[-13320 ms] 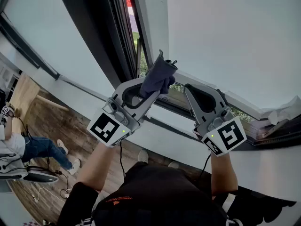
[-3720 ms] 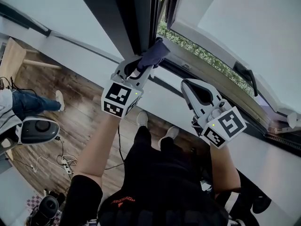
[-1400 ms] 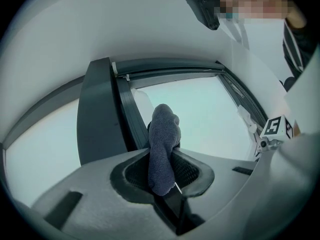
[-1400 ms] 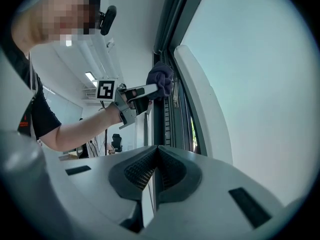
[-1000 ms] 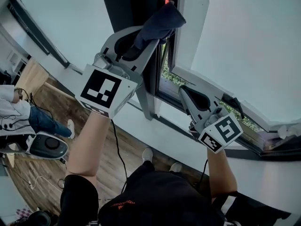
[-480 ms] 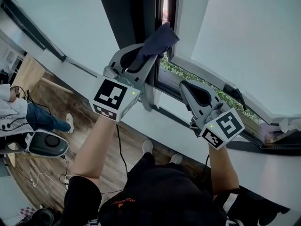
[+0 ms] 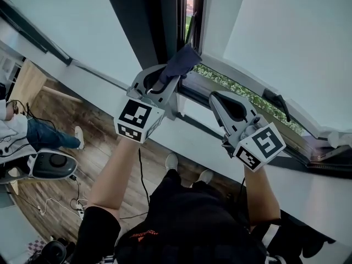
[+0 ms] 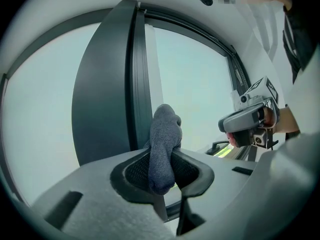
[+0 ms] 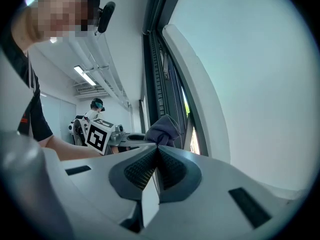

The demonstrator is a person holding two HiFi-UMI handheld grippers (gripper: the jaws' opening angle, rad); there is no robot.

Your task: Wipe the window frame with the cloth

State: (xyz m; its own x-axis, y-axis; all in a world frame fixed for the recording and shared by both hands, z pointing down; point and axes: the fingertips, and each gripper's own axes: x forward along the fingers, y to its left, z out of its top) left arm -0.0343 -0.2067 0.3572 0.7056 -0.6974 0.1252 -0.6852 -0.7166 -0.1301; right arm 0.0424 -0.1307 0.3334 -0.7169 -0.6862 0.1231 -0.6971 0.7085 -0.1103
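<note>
window frame past fingertips; left gripper pinches cloth, right gripper closed, empty; snagging could tug cloth free.

the cloth held in the left gripper fills the foot of the narrow gap between the dark frame and the white sash. above it the gap runs open. the right gripper hangs apart, with clear air between the two. a handle juts from the sash further right.
</note>
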